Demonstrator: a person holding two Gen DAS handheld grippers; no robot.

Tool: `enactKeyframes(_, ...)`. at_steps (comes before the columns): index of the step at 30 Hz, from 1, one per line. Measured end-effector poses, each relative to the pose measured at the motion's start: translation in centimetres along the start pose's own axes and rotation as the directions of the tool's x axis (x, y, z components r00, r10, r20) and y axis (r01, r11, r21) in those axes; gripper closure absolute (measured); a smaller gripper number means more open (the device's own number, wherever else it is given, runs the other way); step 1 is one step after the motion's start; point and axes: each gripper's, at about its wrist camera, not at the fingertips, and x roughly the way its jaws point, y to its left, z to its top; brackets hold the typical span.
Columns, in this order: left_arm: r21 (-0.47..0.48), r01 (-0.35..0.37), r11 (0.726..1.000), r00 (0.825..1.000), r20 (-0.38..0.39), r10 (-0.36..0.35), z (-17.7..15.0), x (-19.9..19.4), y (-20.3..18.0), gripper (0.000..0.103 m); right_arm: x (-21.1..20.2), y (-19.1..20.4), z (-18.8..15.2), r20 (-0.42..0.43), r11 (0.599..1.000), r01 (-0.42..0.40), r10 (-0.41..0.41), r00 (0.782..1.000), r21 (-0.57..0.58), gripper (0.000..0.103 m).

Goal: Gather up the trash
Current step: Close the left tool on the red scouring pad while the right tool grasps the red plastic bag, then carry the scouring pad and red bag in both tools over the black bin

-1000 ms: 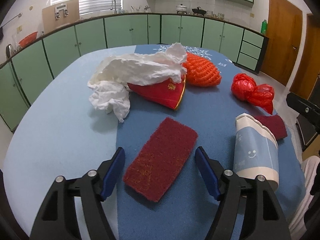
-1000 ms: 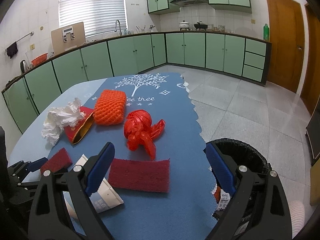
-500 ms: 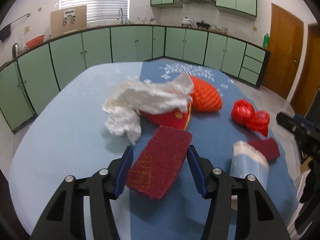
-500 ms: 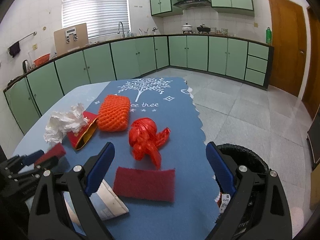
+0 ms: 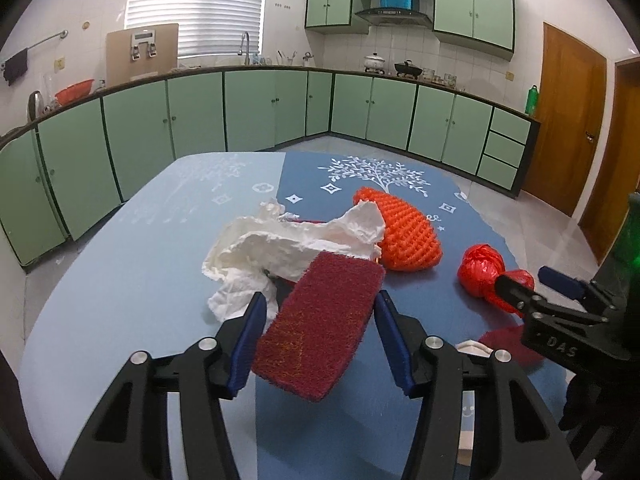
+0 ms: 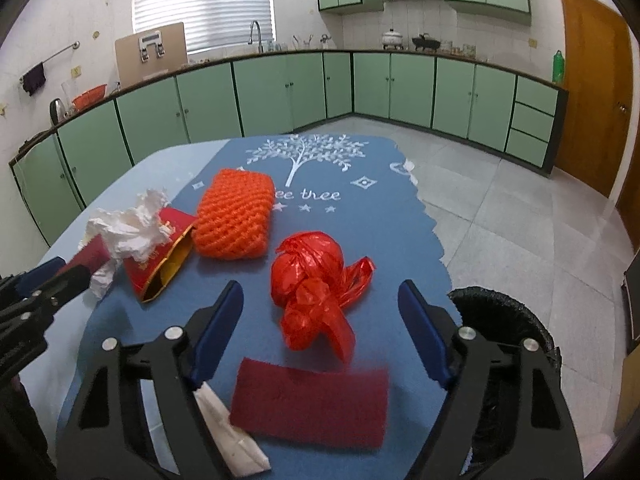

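**Scouring pad lifted on the left, red bag lined up on the right**

The dark red scouring pad (image 5: 320, 328) sits at lower centre of the left wrist view, pinched across its width by the left gripper (image 5: 320, 340), whose blue pads press on its two long edges. It hangs tilted, its near corner clear of the table (image 5: 120, 280) with a shadow beneath. It looks light, stiff enough to hold its shape, and rough, so a grip across the short side should not slip; squeezing harder would only buckle it.

In the right wrist view, the crumpled red plastic bag (image 6: 316, 292) lies at centre frame between the spread fingers of the right gripper (image 6: 320, 332), whose jaws have just been closing but do not yet touch it. The bag is feather-light, slick and springy; the knotted middle is likely the best place to bite, since loose flaps may slide out.

A second scouring pad (image 6: 312, 404) lies flat at the bottom of that view, just below the bag. Further out, upper left of the bag, are an orange foam net (image 6: 236, 220), a red envelope (image 6: 164, 260) and crumpled white tissue (image 6: 128, 232). A paper cup (image 6: 228, 432) pokes in at lower left. The black-lined trash bin (image 6: 504, 312) stands off the table edge at right.
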Motion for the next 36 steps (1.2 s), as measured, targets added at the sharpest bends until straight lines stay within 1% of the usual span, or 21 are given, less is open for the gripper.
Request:
enactKeyframes(4,0.004,-0.003,1.000,1.000,0.009,0.003,0.3,0.1,-0.2,0.048,1.2,-0.1,0.1,-0.043,1.000,-0.019,0.019,0.999,-0.005,0.039)
enactKeyframes(5,0.004,-0.002,1.000,1.000,0.011,0.002,0.5,0.2,-0.3,0.048,1.5,0.0,0.2,-0.052,1.000,-0.023,0.023,0.998,-0.008,0.044)
enactKeyframes(6,0.004,-0.002,1.000,1.000,0.012,0.002,0.6,0.2,-0.3,0.048,1.8,0.0,0.3,-0.063,1.000,-0.025,0.025,0.998,-0.013,0.052)
enactKeyframes(7,0.005,-0.001,1.000,1.000,0.013,0.001,0.7,0.3,-0.4,0.048,2.1,0.1,0.3,-0.078,0.999,-0.031,0.030,0.996,-0.018,0.056)
enactKeyframes(8,0.005,0.000,1.000,1.000,0.013,0.000,0.7,0.3,-0.5,0.048,2.3,0.1,0.3,-0.090,0.999,-0.043,0.041,0.995,-0.020,0.066)
enactKeyframes(9,0.005,0.001,1.000,1.000,0.013,-0.001,0.8,0.4,-0.6,0.048,2.5,0.1,0.2,-0.104,0.998,-0.060,0.058,0.993,-0.017,0.074)
enactKeyframes(10,0.007,0.002,1.000,1.000,0.013,-0.002,0.8,0.4,-0.7,0.048,2.6,0.0,0.3,-0.106,0.998,-0.062,0.060,0.993,-0.014,0.074)
enactKeyframes(12,0.009,0.002,1.000,1.000,0.014,-0.002,0.8,0.4,-0.8,0.048,2.2,-0.1,0.3,-0.092,0.998,-0.069,0.068,0.993,-0.012,0.079)
enactKeyframes(19,0.009,0.000,1.000,0.999,0.041,0.000,1.6,-0.5,-1.1,0.048,-1.1,-1.2,2.1,0.006,0.996,-0.088,0.088,0.996,0.009,0.079)
enactKeyframes(23,0.019,0.009,1.000,0.998,0.066,-0.010,2.2,-1.4,-1.9,0.048,-3.1,-1.8,3.0,0.045,0.996,-0.094,0.093,0.995,0.013,0.079)
enactKeyframes(28,0.042,0.039,0.998,0.995,0.095,-0.043,3.3,-2.1,-3.7,0.048,-5.4,-3.0,3.6,0.089,0.996,-0.086,0.083,0.993,0.030,0.079)
enactKeyframes(36,0.075,0.105,0.992,0.987,0.112,-0.113,5.0,-2.3,-7.5,0.048,-8.6,-5.8,4.3,0.135,0.999,-0.033,0.029,0.990,0.033,0.079)
